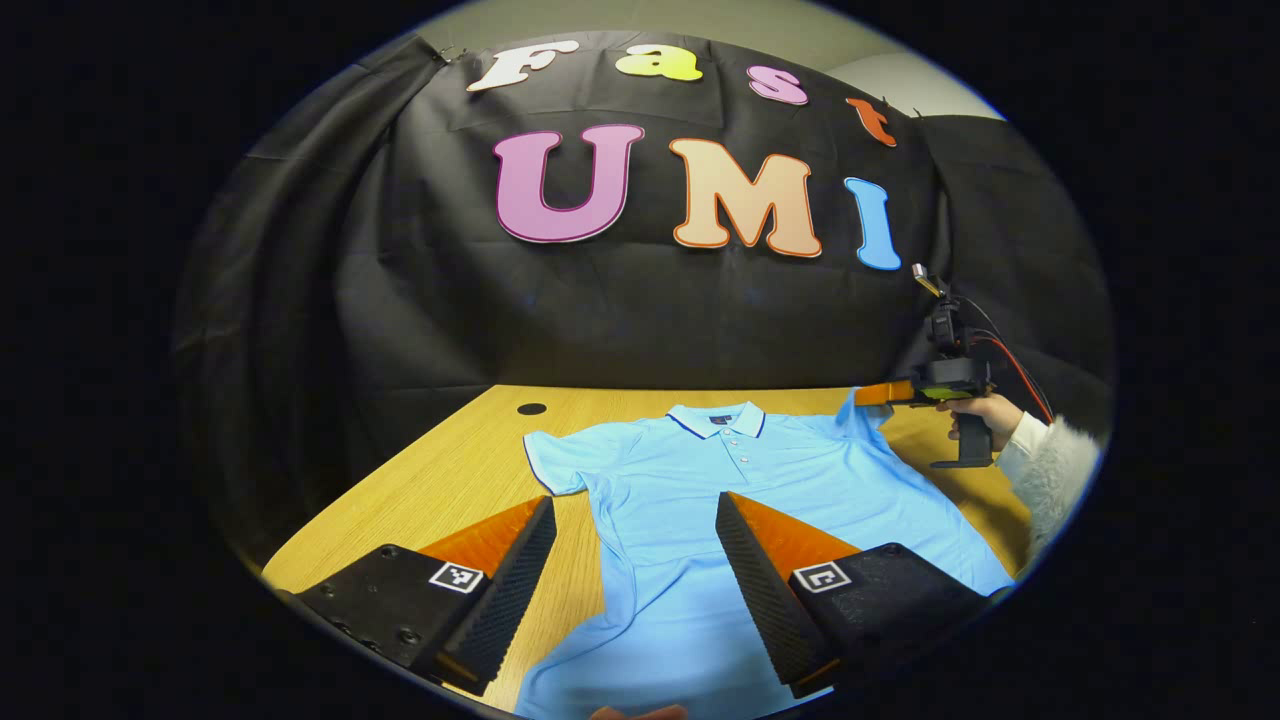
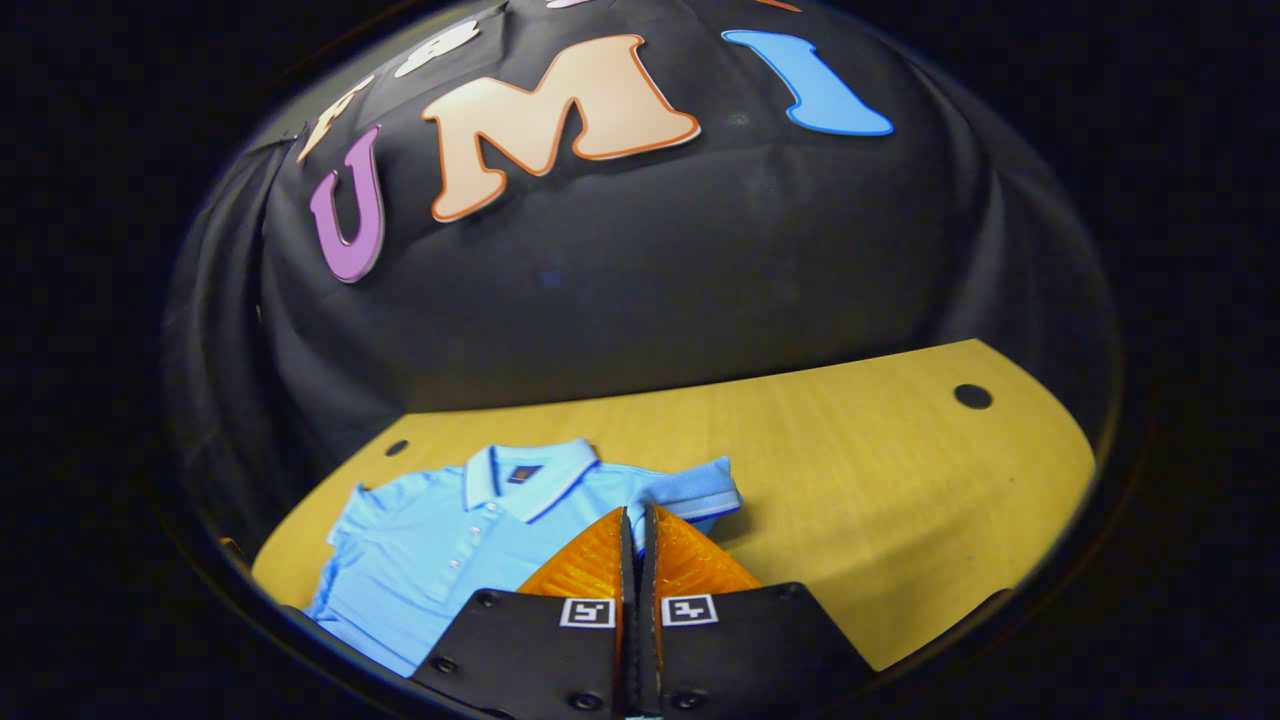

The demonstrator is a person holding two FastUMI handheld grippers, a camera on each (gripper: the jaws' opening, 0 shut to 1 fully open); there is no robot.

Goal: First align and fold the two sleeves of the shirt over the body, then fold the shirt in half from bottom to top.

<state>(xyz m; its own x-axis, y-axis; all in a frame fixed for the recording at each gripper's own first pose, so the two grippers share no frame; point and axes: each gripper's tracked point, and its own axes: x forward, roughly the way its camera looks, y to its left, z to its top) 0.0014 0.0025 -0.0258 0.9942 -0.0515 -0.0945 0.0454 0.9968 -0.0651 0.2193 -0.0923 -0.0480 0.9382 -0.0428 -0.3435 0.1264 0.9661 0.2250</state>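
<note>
The right gripper (image 2: 637, 530), jaws pinching the shirt's (image 1: 690, 500) sleeve (image 2: 690, 490) to fold it inward, works while the left gripper (image 1: 635, 545) waits, jaws spread, over the tabletop's (image 2: 880, 480) near edge.

The tool (image 2: 636, 520) sits at six o'clock, its two fingers pressed together with only a thin slit between them, tips at the blue polo shirt's (image 2: 440, 540) near sleeve (image 2: 690, 490). The shirt lies flat toward eight o'clock on the wooden worktop (image 2: 880, 480), collar toward the wall. A dark hole (image 2: 972, 396) marks the worktop at three o'clock.
</note>
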